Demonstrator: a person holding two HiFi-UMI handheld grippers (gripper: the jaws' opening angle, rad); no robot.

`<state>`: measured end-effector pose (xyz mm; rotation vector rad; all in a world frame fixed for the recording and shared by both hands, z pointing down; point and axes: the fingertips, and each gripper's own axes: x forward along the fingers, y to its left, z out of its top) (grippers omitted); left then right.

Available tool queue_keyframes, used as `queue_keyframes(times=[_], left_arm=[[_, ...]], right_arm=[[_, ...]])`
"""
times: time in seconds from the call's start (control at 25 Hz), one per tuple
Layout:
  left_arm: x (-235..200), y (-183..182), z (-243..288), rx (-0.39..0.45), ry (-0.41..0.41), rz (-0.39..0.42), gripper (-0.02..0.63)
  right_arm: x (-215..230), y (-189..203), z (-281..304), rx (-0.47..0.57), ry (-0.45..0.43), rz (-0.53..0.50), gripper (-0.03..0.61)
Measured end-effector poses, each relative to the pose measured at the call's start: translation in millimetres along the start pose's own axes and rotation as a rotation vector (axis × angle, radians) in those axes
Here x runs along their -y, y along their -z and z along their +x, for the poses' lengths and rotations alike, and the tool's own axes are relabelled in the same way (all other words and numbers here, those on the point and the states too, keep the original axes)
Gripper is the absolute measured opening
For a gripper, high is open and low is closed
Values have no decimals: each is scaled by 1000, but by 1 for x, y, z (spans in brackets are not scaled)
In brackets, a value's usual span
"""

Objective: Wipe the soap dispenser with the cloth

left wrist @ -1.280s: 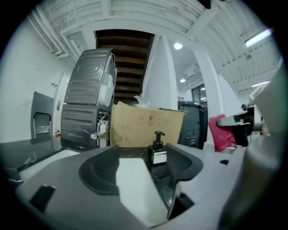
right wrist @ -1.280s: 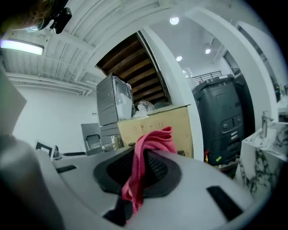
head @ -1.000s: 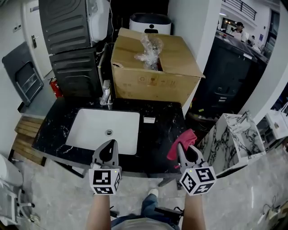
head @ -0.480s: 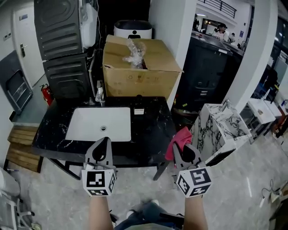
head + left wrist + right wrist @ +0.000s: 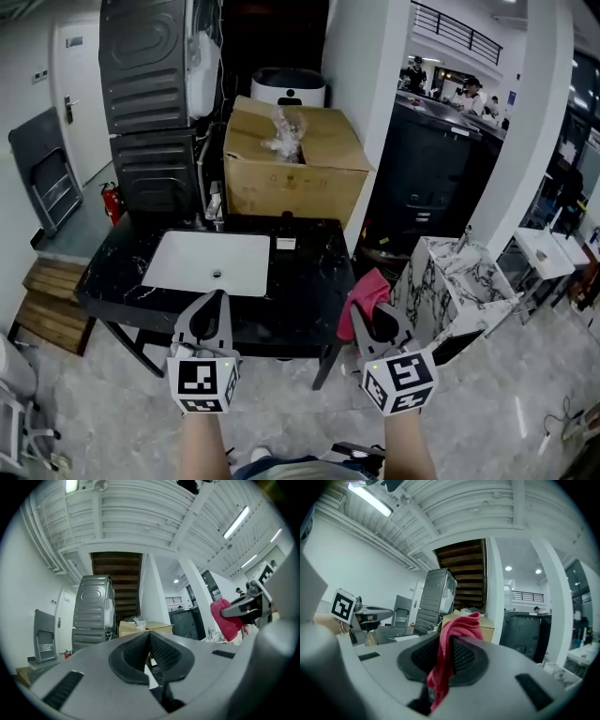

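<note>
Pinches red cloth point(image 5: 367, 292) in right claw point(image 5: 364, 314), bunched above the tips, just off the bench's point(image 5: 309, 281) front right corner. Holds left claw point(image 5: 216, 302) pressed together, empty, over the front edge by the sink point(image 5: 211, 262). Stands farther back from the bench than a second ago, same grip on cloth. Shows print on box point(image 5: 291, 183) too small to read.

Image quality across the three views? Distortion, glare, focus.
Head view: even light, sharp, slight barrel bend, white sink bright. Left gripper view: strong fisheye, black corners, ceiling strip light glares. Right gripper view: same fisheye and dark corners; red cloth between the jaws reads clearly.
</note>
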<state>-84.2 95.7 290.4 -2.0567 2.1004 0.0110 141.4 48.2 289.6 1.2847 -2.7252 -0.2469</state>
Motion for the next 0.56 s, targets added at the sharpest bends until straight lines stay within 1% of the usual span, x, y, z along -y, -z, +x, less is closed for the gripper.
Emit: queue_keyframes(times=[0.12, 0.28, 0.4, 0.56], left_arm=[[10, -12, -10, 14, -7, 15, 12], [24, -17, -23, 12, -2, 15, 14], [27, -20, -32, 9, -5, -5, 14], [26, -29, -42, 25, -15, -46, 12]], right_arm=[[8, -3, -14, 16, 3, 10, 53], [10, -2, -27, 25, -12, 10, 54], [9, -1, -34, 23, -21, 8, 53], [7, -4, -43, 29, -34, 6, 53]])
